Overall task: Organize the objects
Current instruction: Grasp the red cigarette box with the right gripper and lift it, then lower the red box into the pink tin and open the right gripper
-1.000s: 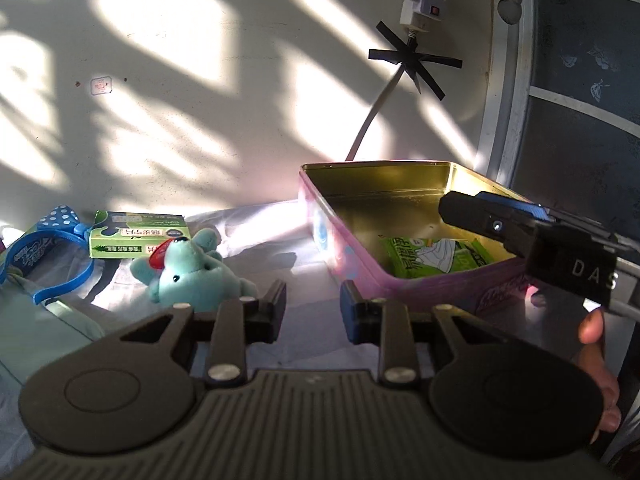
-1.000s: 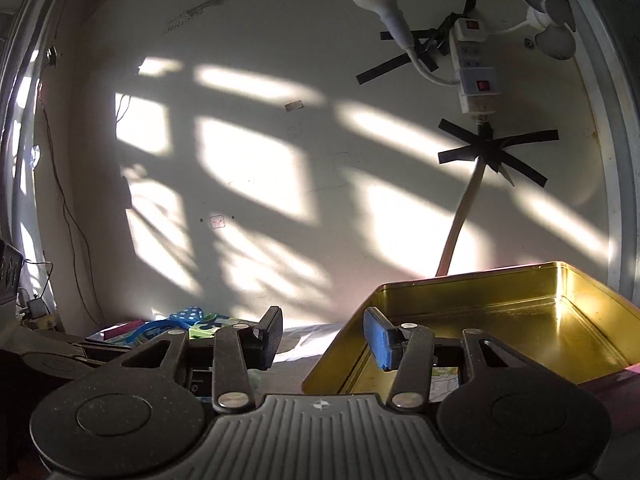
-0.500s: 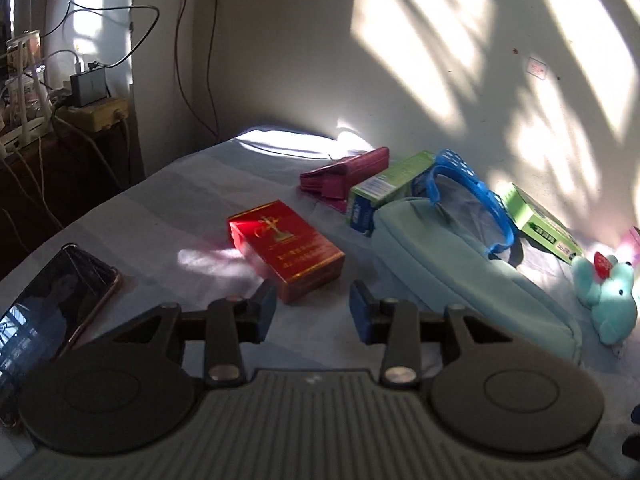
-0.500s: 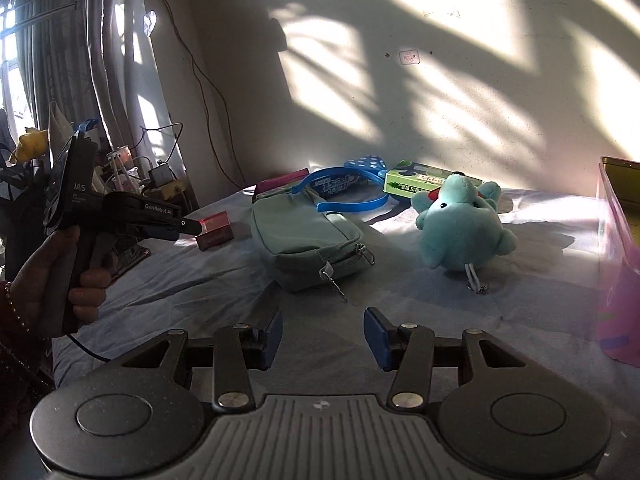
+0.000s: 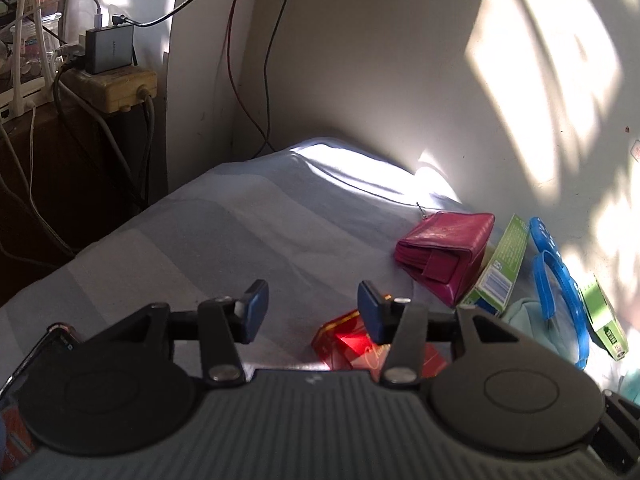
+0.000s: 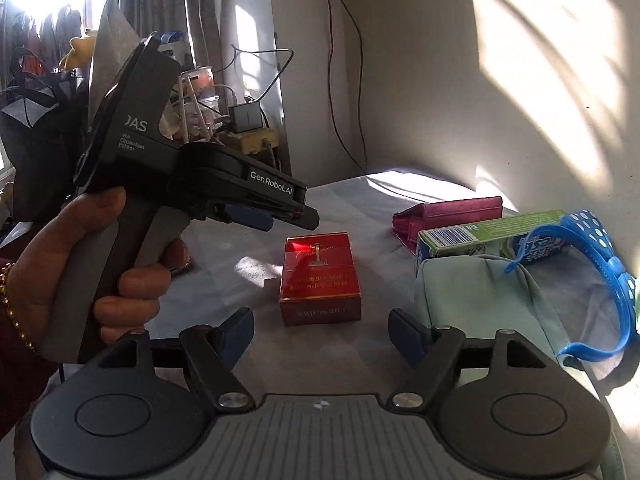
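A red cigarette box [image 6: 319,280] lies on the grey-blue cloth, just ahead of my open, empty right gripper [image 6: 321,330]. My left gripper [image 5: 312,310] is open and empty; the red box [image 5: 348,346] sits low under its right finger. In the right wrist view the left gripper [image 6: 256,216] hovers left of the box, held in a hand. A magenta wallet [image 5: 448,254], a green box [image 5: 500,268], a blue headband [image 5: 560,288] and a pale teal pouch [image 6: 492,308] lie to the right.
A phone [image 5: 44,348] lies at the cloth's left edge. Left of the table stand a dark cabinet [image 5: 60,160] with a power adapter [image 5: 110,48], cables and clutter. A sunlit wall [image 5: 440,80] closes the back.
Both grippers have swung left, away from the gold tin and the teal plush toy, toward the table's left end. The right gripper now faces the red box closely.
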A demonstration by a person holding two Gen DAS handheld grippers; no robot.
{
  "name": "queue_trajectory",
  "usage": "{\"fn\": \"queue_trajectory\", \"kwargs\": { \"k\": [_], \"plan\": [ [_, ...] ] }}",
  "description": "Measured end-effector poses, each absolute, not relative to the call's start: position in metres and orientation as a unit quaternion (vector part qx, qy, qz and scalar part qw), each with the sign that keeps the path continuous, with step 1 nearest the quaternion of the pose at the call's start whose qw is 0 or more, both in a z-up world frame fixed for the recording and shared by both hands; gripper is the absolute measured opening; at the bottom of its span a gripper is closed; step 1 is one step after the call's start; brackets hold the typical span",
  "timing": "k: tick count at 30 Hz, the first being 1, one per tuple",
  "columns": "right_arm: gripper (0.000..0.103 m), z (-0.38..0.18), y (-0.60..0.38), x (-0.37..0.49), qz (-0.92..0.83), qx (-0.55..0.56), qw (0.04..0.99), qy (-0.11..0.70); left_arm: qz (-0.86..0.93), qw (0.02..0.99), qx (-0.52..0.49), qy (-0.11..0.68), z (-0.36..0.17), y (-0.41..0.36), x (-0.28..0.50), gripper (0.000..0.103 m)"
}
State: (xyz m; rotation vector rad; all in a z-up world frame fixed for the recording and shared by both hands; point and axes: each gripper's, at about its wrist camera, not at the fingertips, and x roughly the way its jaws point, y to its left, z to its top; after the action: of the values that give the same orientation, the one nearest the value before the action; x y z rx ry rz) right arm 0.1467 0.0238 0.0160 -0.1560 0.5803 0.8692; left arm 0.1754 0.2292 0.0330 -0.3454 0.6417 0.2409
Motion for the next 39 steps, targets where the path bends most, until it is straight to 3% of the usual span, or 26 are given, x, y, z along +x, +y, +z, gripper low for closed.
{"fn": "queue_trajectory", "kwargs": {
  "k": [3, 5, 7, 12, 23, 34, 39],
  "plan": [
    [0.076, 0.004, 0.044, 0.171, 0.417, -0.075, 0.854, 0.303, 0.101, 0.926, -0.171, 0.321, 0.026, 0.226, 0.177, 0.053],
    [0.067, -0.001, 0.052, 0.175, 0.416, -0.083, 0.853, 0.304, 0.089, 0.93, -0.165, 0.317, 0.024, 0.222, 0.177, 0.052],
    [0.055, -0.001, 0.056, 0.166, 0.404, -0.112, 0.859, 0.295, 0.066, 0.931, -0.168, 0.317, 0.025, 0.216, 0.173, 0.038],
    [0.054, 0.0, 0.026, 0.131, 0.395, -0.131, 0.861, 0.292, 0.037, 0.93, -0.17, 0.325, 0.024, 0.188, 0.143, 0.038],
    [0.054, -0.001, -0.139, -0.006, 0.354, -0.116, 0.887, 0.272, -0.112, 0.935, -0.102, 0.321, 0.023, 0.041, 0.023, 0.039],
    [0.054, 0.037, -0.258, -0.039, 0.192, -0.064, 0.97, 0.136, -0.245, 0.939, 0.025, 0.238, 0.106, -0.109, 0.032, 0.041],
    [0.054, 0.049, -0.314, -0.017, 0.116, -0.043, 0.985, 0.121, -0.294, 0.929, 0.05, 0.22, 0.121, -0.181, 0.063, 0.041]
  ]
}}
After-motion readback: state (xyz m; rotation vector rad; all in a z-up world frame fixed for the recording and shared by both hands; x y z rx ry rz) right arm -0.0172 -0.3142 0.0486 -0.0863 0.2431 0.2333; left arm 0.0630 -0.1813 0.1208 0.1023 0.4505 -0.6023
